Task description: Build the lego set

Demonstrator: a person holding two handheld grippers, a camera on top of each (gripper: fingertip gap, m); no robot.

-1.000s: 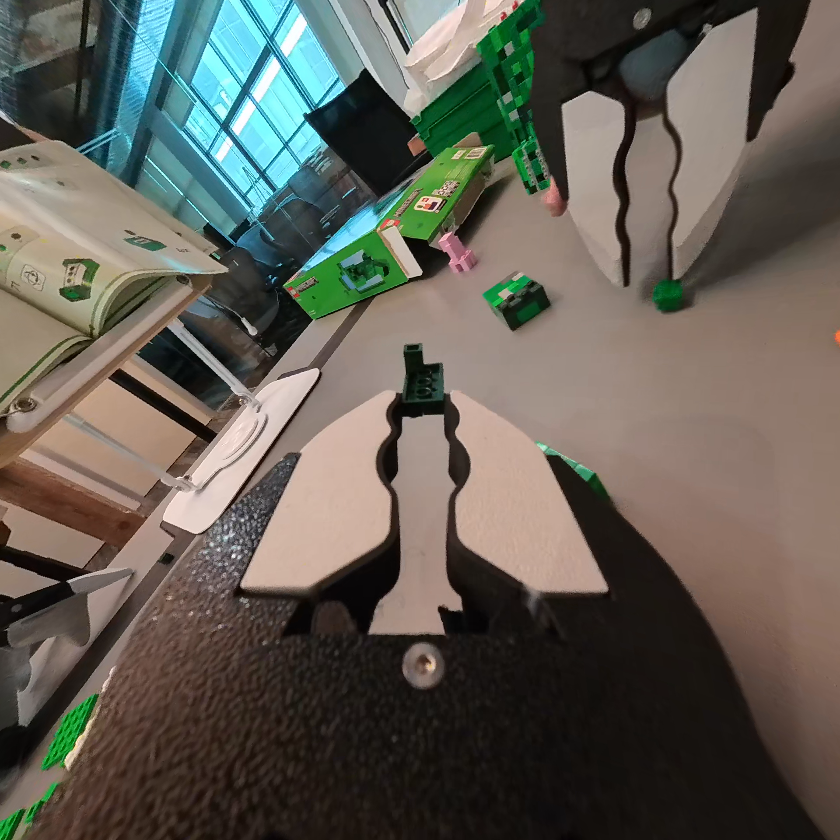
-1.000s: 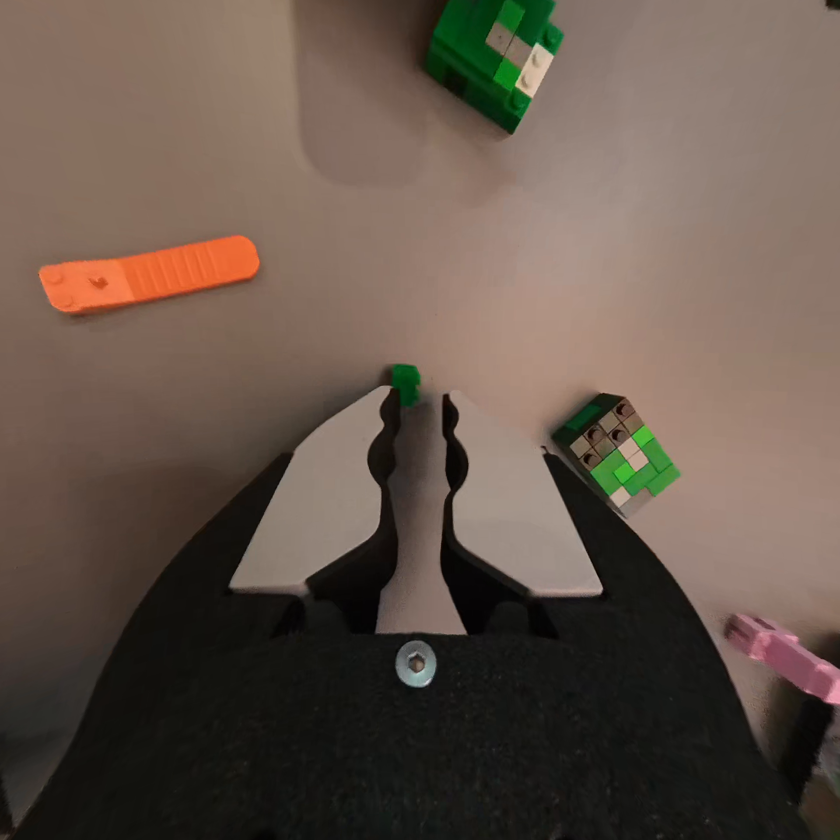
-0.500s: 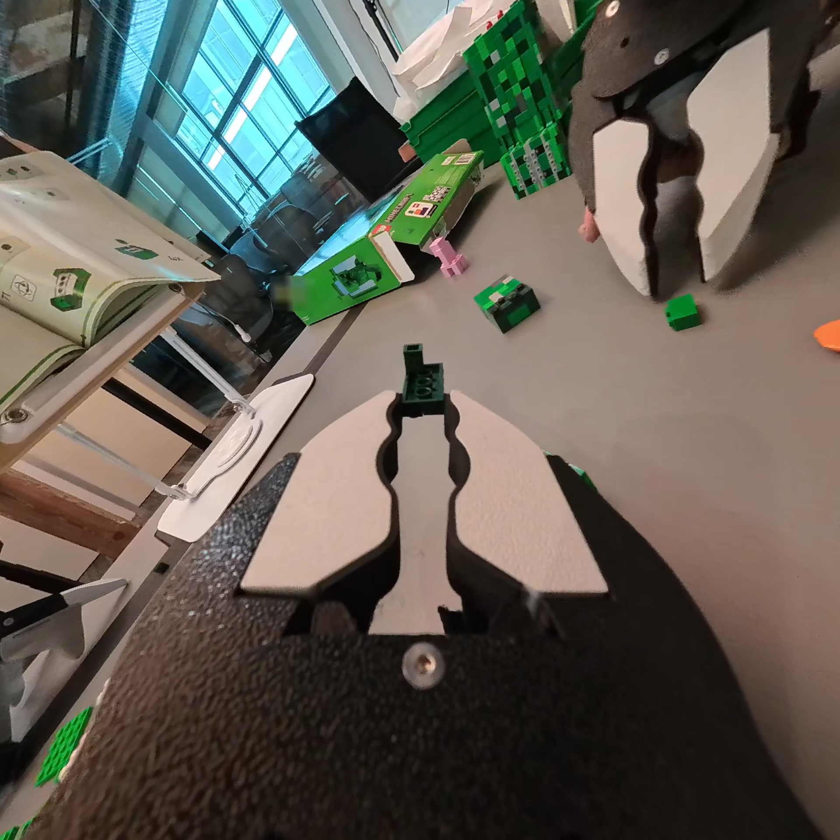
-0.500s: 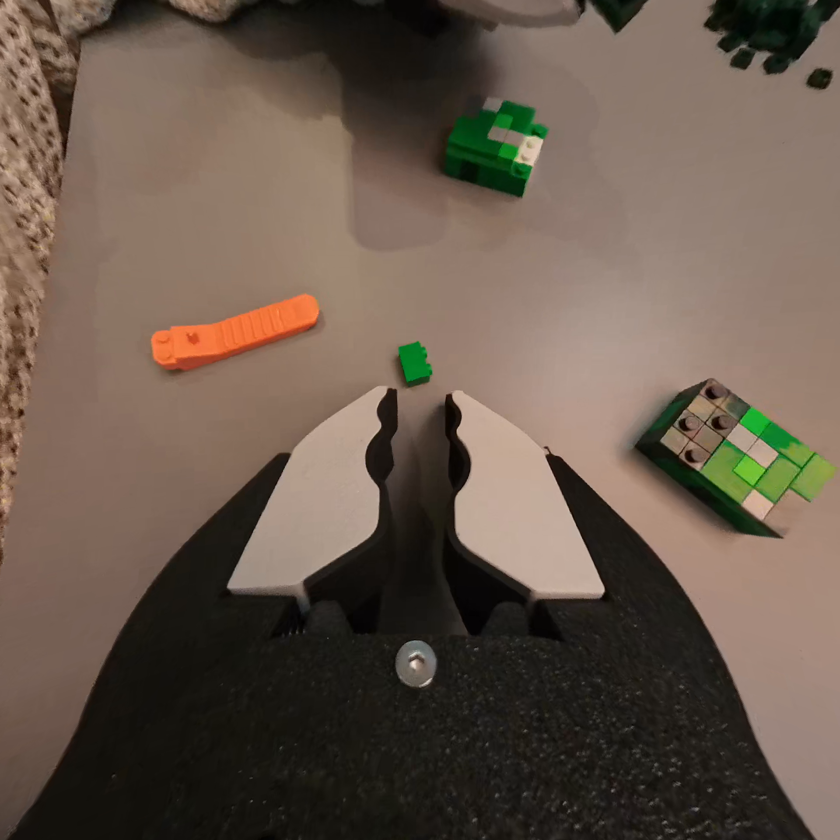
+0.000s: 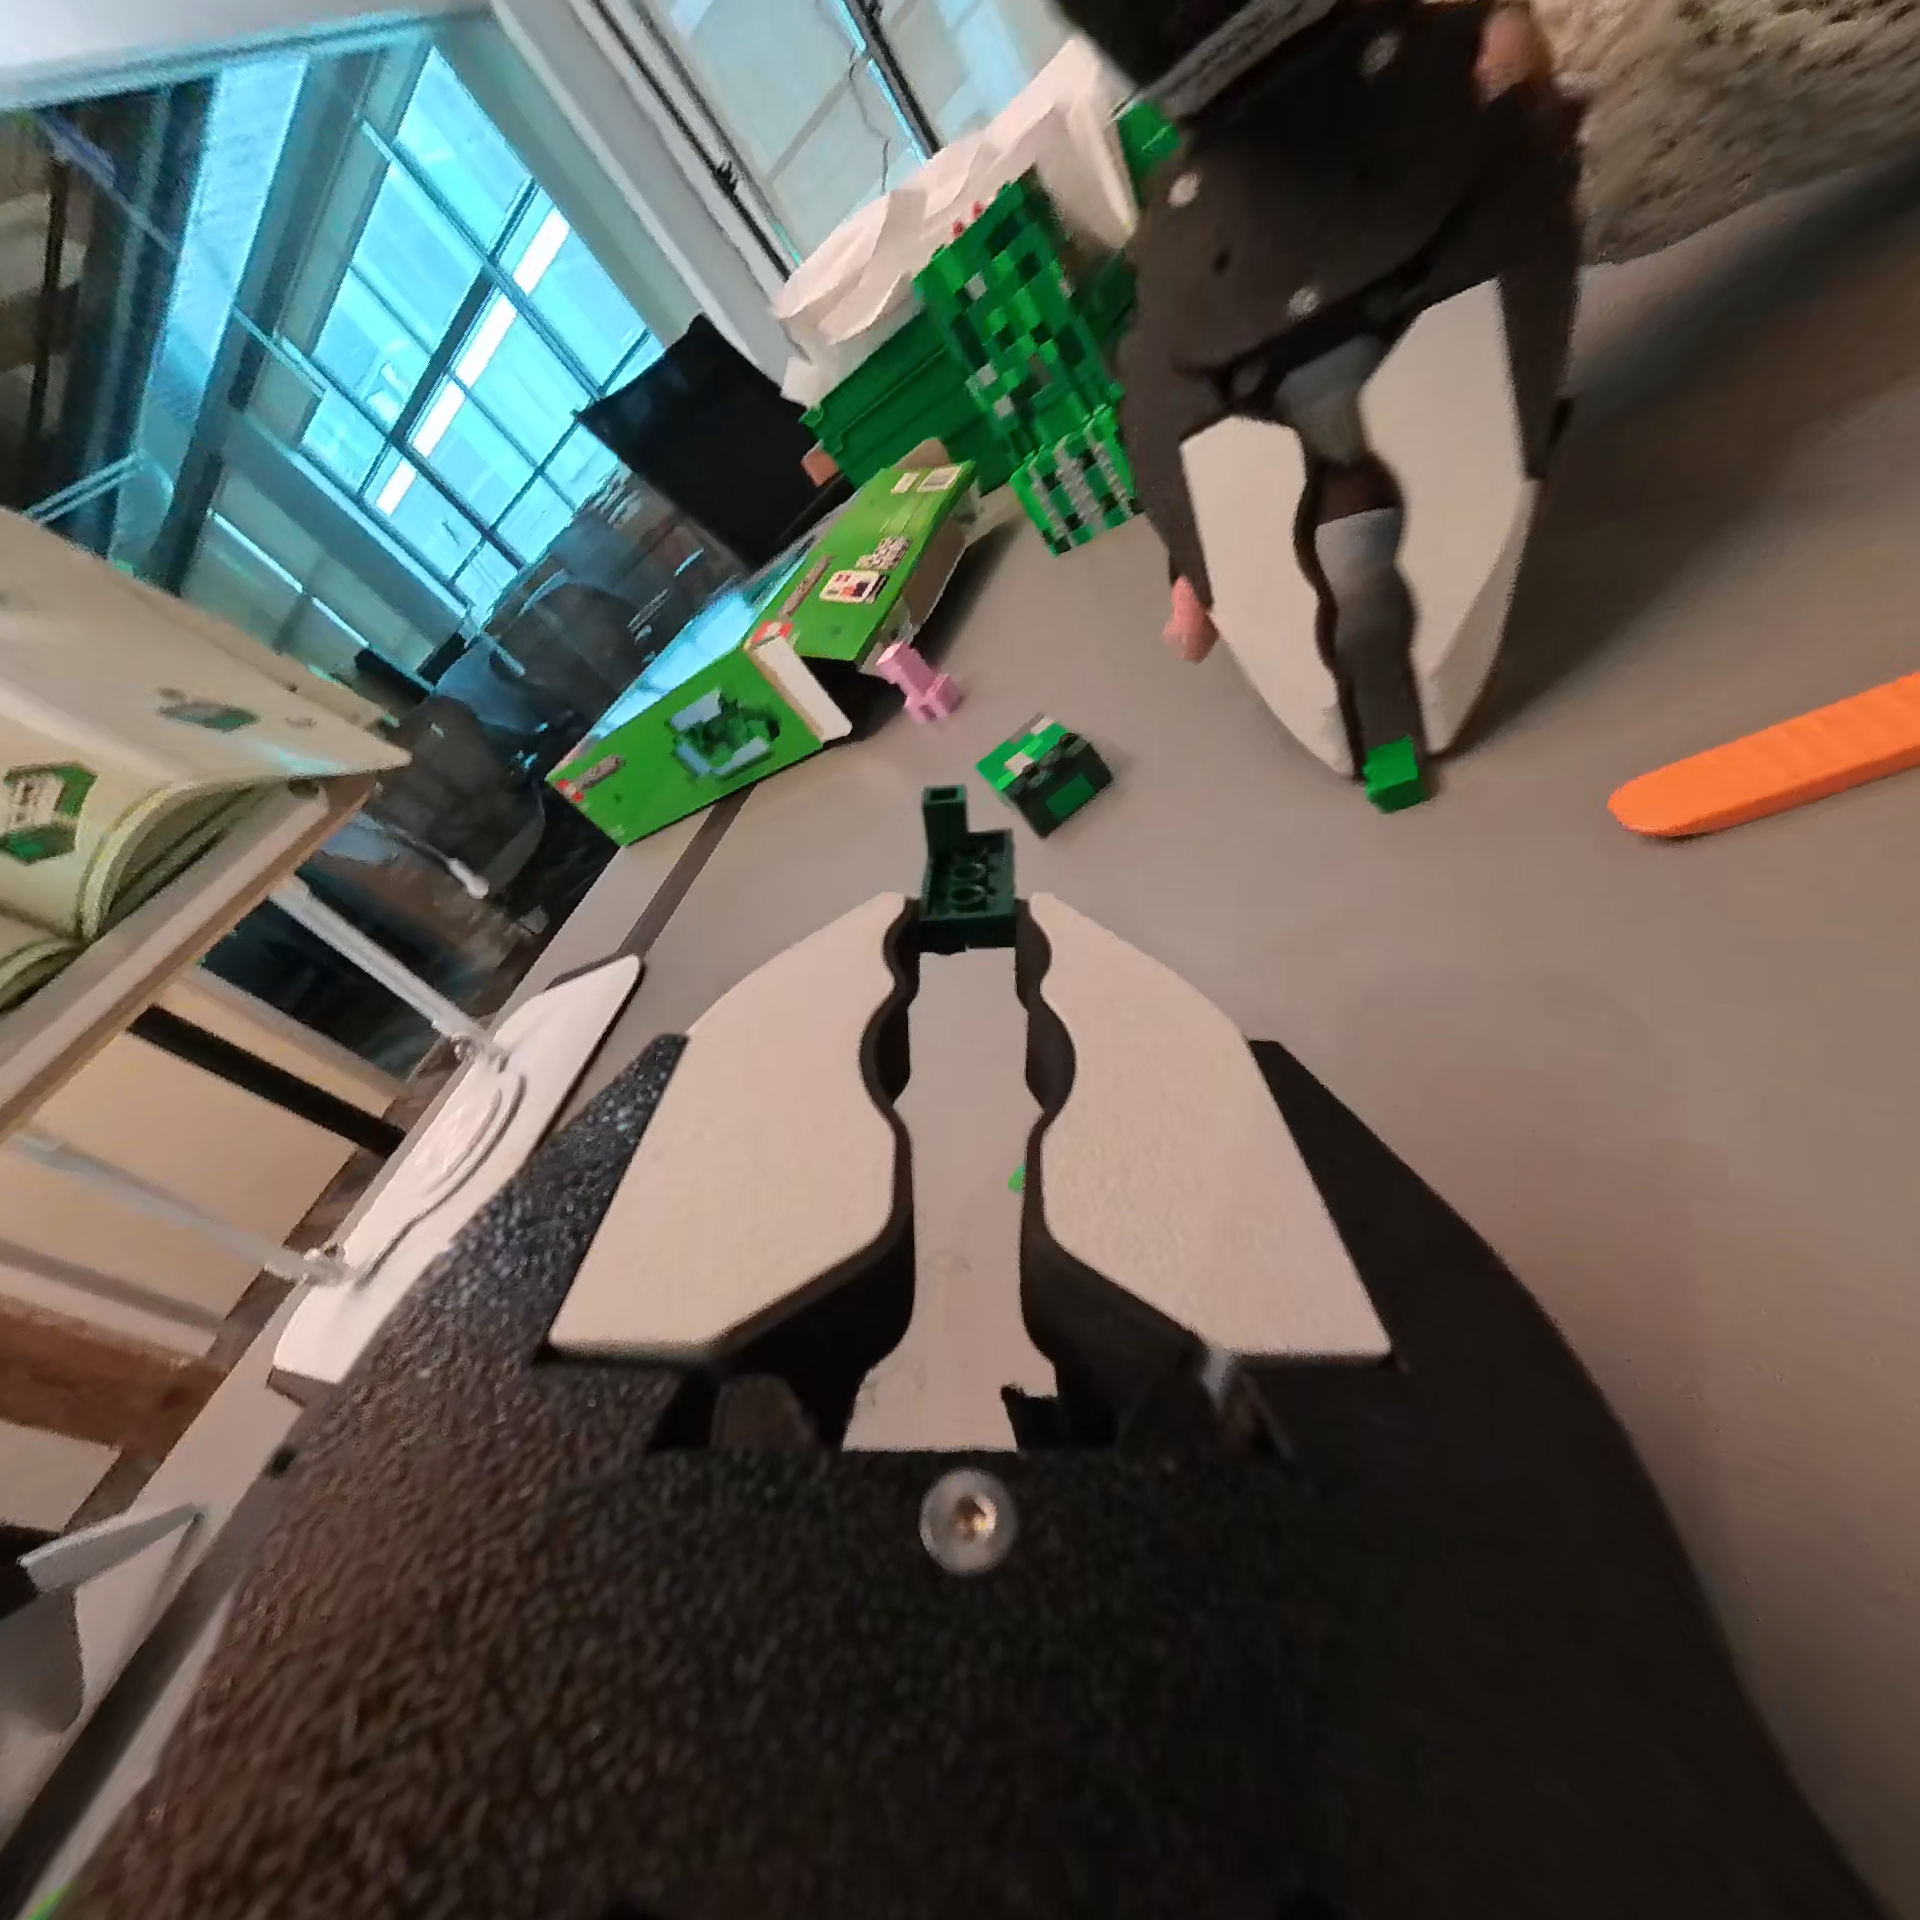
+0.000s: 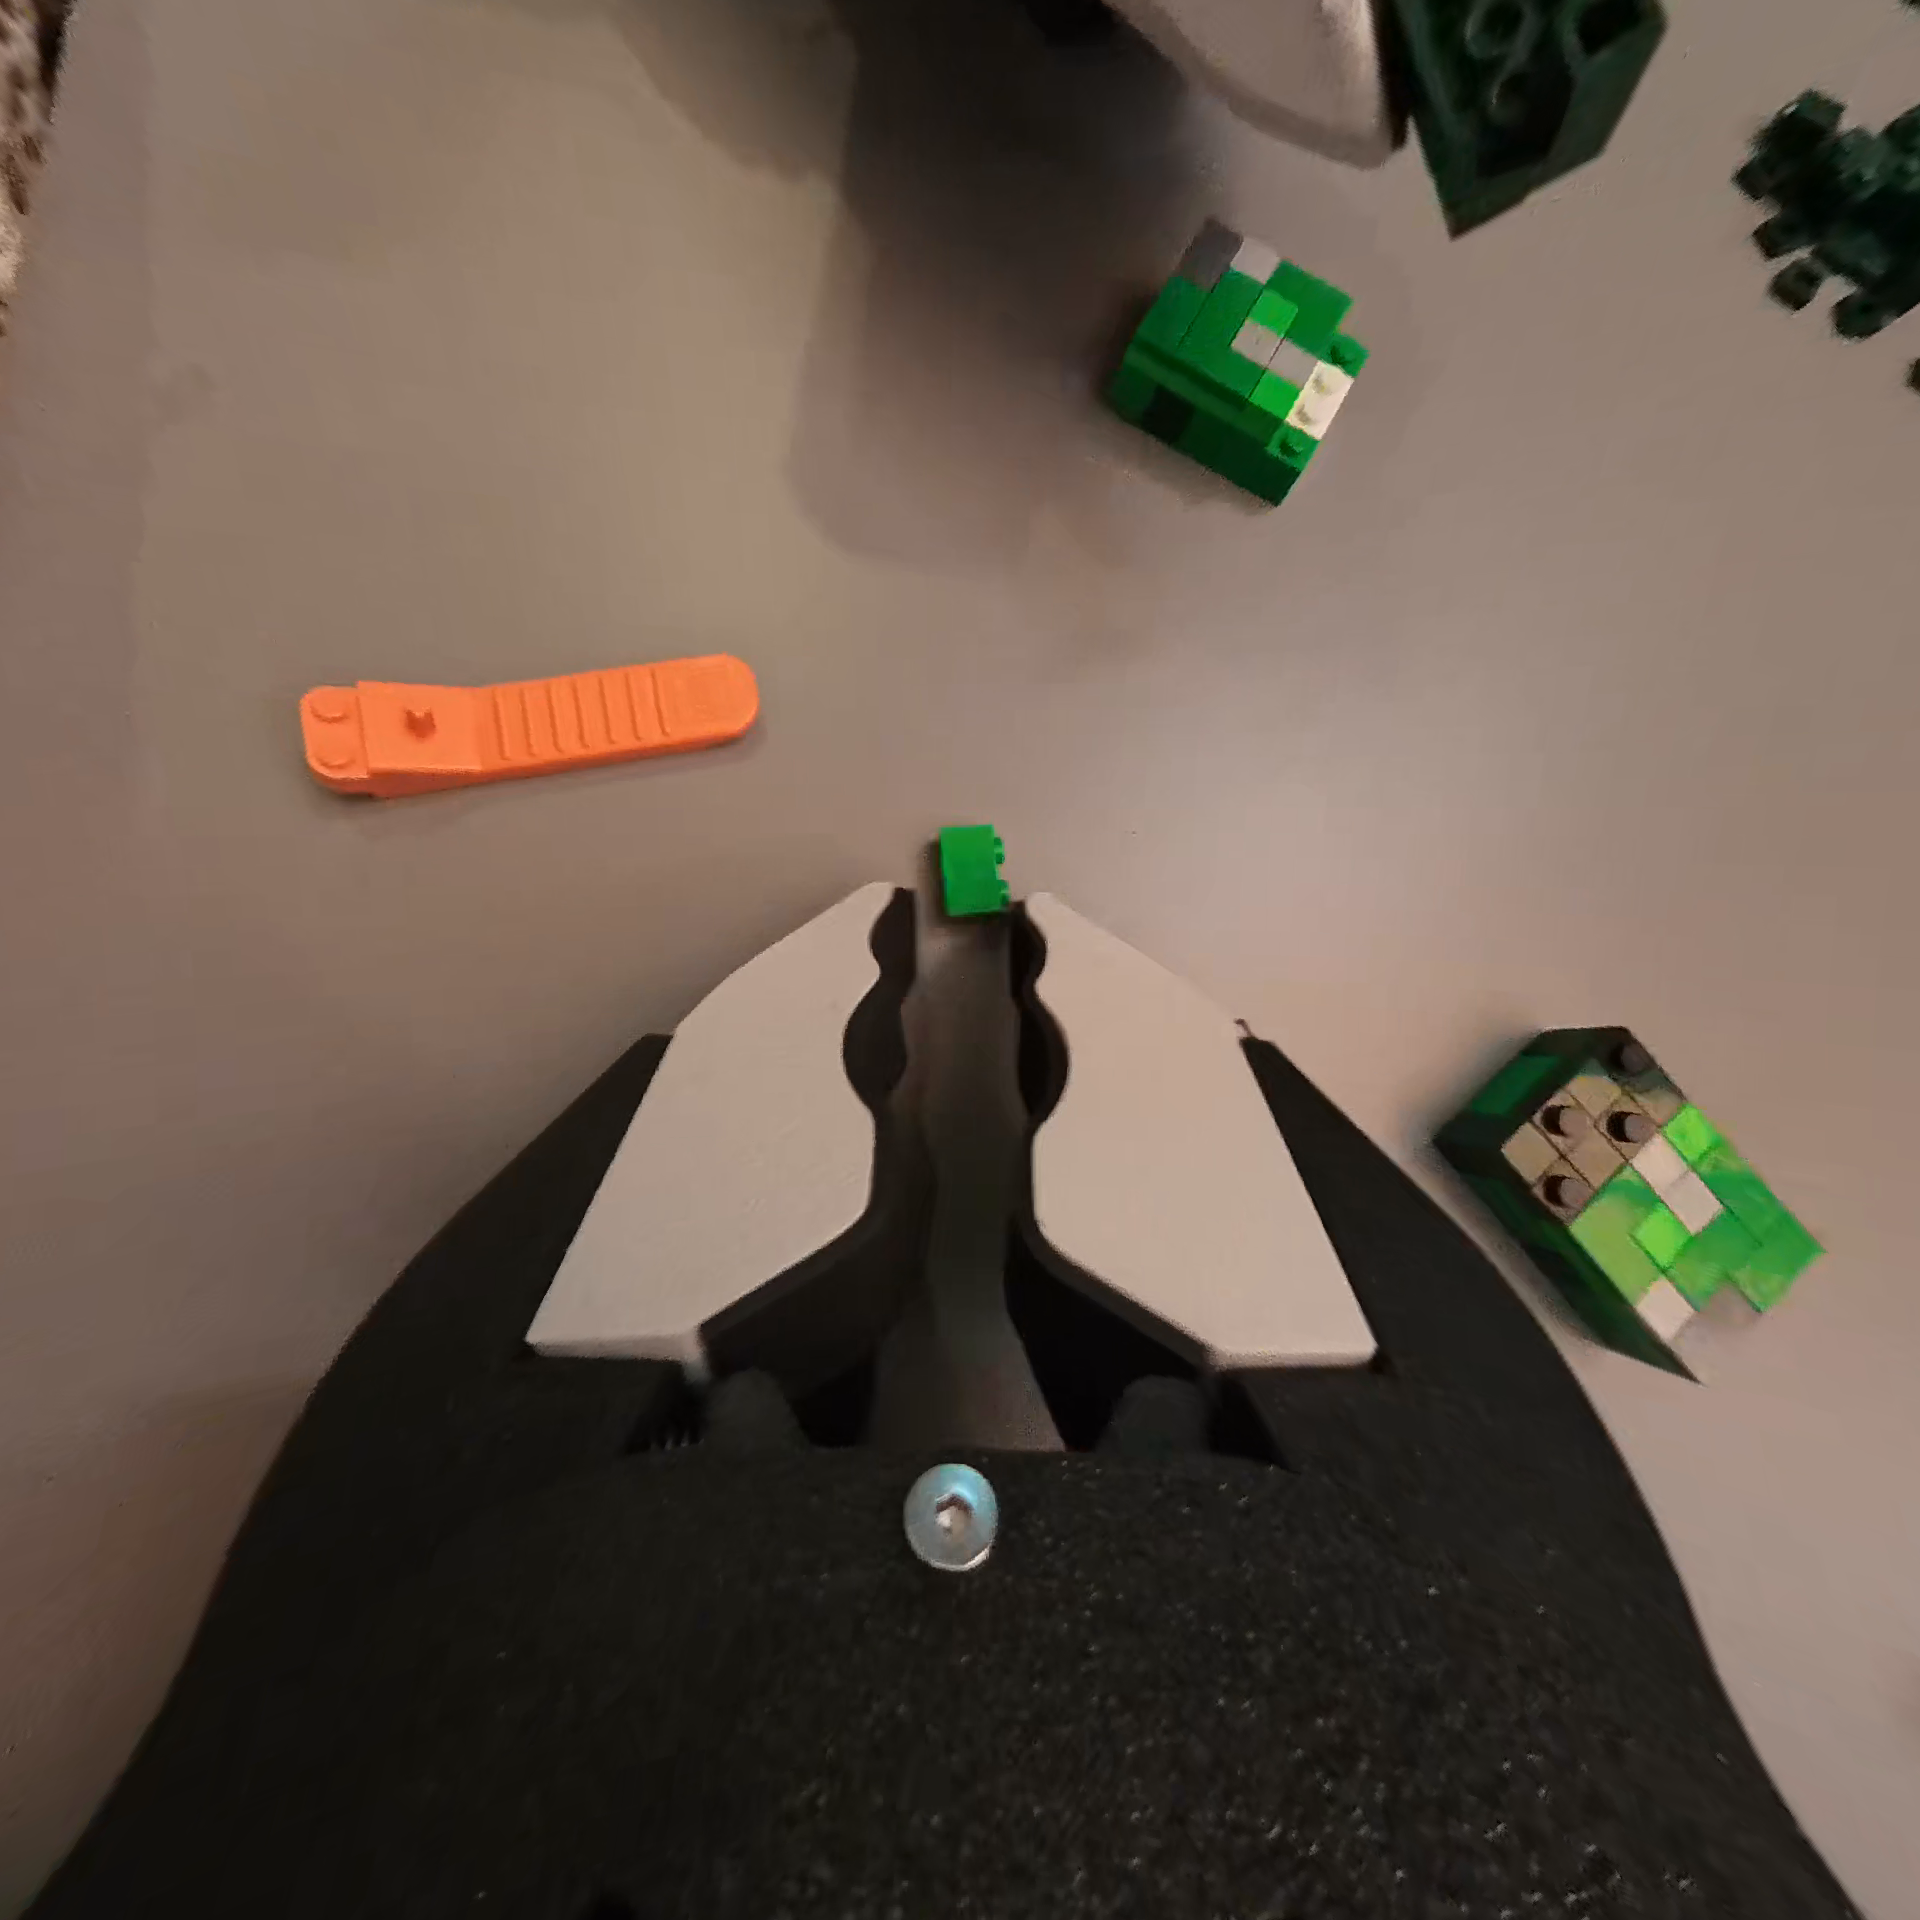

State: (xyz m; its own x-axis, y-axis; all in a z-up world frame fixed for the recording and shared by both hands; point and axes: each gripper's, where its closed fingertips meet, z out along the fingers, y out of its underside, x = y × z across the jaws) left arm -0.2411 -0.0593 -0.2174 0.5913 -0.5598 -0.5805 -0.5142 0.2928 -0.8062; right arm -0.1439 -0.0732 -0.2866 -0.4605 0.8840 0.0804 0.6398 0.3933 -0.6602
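An open booklet (image 5: 94,831) sits on a stand at the table's (image 5: 1558,1143) left edge, with a green box (image 5: 748,707) lying farther along that edge and a tall green build (image 5: 1029,343) toward the far end. The left gripper (image 5: 968,914) pinches a dark green piece (image 5: 966,883) between its tips, held above the table. Just past it a pink piece (image 5: 920,686) lies beside the box and a small green block (image 5: 1044,774) sits on the open surface.

In the right wrist view an orange separator (image 6: 530,722) lies flat toward the left side of the table (image 6: 1455,779). The right gripper (image 6: 961,909) points down at a bright green brick (image 6: 974,868), which lies on the table right at its tips. The jaws stand slightly apart with the brick at the mouth of the gap; I cannot tell whether they grip it. A green cube (image 6: 1236,374) sits farther off to the right, a flatter green and grey block (image 6: 1631,1184) lies nearer on the right, and loose dark pieces (image 6: 1839,239) are scattered at the far right corner.
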